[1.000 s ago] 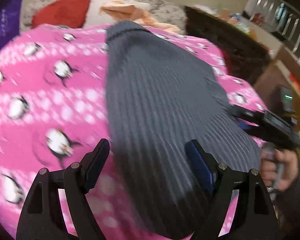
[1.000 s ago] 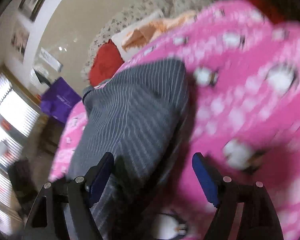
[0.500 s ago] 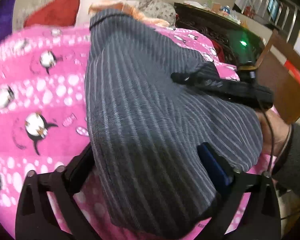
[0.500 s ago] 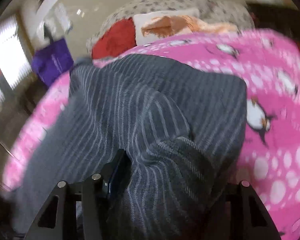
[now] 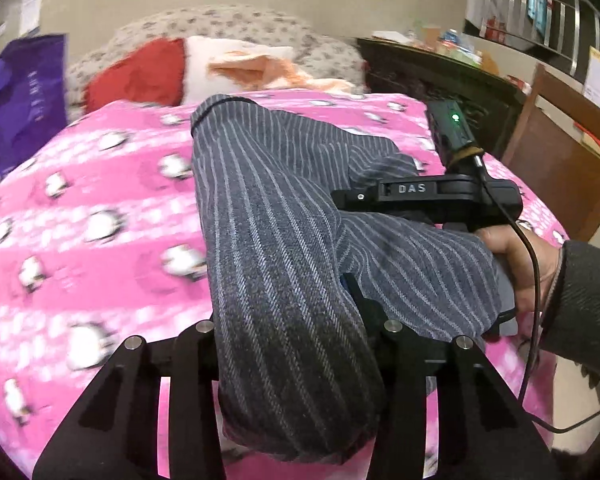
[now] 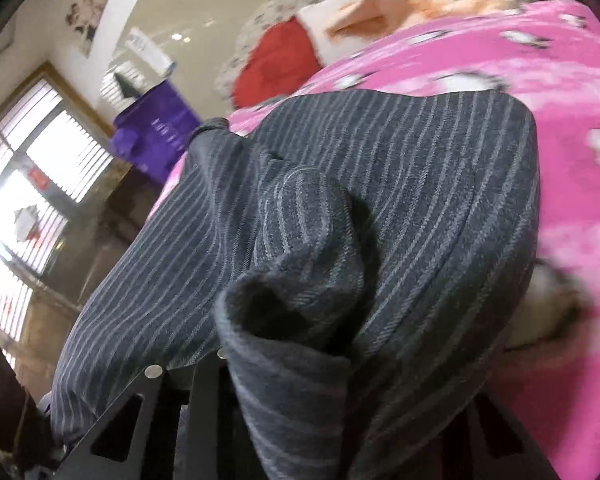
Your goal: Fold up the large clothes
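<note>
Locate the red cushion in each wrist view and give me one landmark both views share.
Left wrist view: the red cushion sits upper left, beyond the pink penguin blanket, beside a white and orange cushion.
Right wrist view: the red cushion sits upper centre, just past the blanket's far edge.
Shared landmark: the purple bag, left of the red cushion in both.

Grey pinstriped trousers (image 5: 276, 240) lie bunched, near end lifted, on the pink blanket (image 5: 100, 208).

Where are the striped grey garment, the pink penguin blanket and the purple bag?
striped grey garment (image 5: 268, 216), left wrist view, middle of the flat panel.
pink penguin blanket (image 5: 100, 208), left wrist view, bare stretch left of the garment.
purple bag (image 5: 20, 100), left wrist view, its front face.
</note>
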Demonstrator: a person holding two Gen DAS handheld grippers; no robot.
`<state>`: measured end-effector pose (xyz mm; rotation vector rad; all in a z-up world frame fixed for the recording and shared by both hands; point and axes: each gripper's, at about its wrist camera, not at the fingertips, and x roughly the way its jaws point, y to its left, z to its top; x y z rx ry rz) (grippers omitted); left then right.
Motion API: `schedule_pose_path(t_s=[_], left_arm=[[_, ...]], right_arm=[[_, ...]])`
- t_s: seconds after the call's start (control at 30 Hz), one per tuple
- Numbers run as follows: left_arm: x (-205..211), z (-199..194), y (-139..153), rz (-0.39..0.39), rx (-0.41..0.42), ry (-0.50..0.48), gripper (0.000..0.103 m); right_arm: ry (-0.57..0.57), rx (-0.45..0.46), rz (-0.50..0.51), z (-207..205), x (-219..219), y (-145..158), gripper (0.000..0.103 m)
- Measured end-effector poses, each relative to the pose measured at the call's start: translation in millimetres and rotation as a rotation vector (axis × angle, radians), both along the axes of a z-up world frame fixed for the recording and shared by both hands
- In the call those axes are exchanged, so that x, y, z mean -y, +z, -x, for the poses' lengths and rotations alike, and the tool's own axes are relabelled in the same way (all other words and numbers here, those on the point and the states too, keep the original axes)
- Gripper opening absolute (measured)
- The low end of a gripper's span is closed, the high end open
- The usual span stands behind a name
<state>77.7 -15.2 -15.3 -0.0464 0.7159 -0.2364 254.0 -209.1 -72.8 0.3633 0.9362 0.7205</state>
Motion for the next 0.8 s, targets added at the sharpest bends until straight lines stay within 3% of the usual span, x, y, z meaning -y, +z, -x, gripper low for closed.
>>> schedule_pose_path(t_s=[0.13, 0.23, 0.37, 0.5, 0.63, 0.8], left_arm=[[-54.4, 13.1, -5.3, 0.007, -0.015, 0.102, 0.041], [-74.1, 14.8, -19.6, 0.044, -0.062, 0.114, 0.048], [-74.5, 18.9, -29.3, 0.041, -0.075, 0.127, 0.065], [-73.5, 22.3, -29.1, 0.057, -0.086, 0.154, 0.066], [-80.9, 28.0, -29.7, 0.084, -0.11, 0.215, 0.073], [-76.2, 38.7, -17.6, 0.063, -0.143, 0.264, 0.074]], right_arm=[[0.058, 0.018, -0.01, 6.8, -65.3, -0.2, 0.03], [0.052, 0.045, 0.047, 10.1, -94.9, 1.2, 0.032], [0.034, 0.017, 0.09, 13.3, -86.5, 5.3, 0.042], [0.022, 0.018, 0.151, 24.7, -75.6, 26.6, 0.043], [-0.023, 0.105, 0.23, 61.7, -56.4, 70.1, 0.043], [-0.106, 0.222, 0.396, 130.2, -53.5, 112.1, 0.045]])
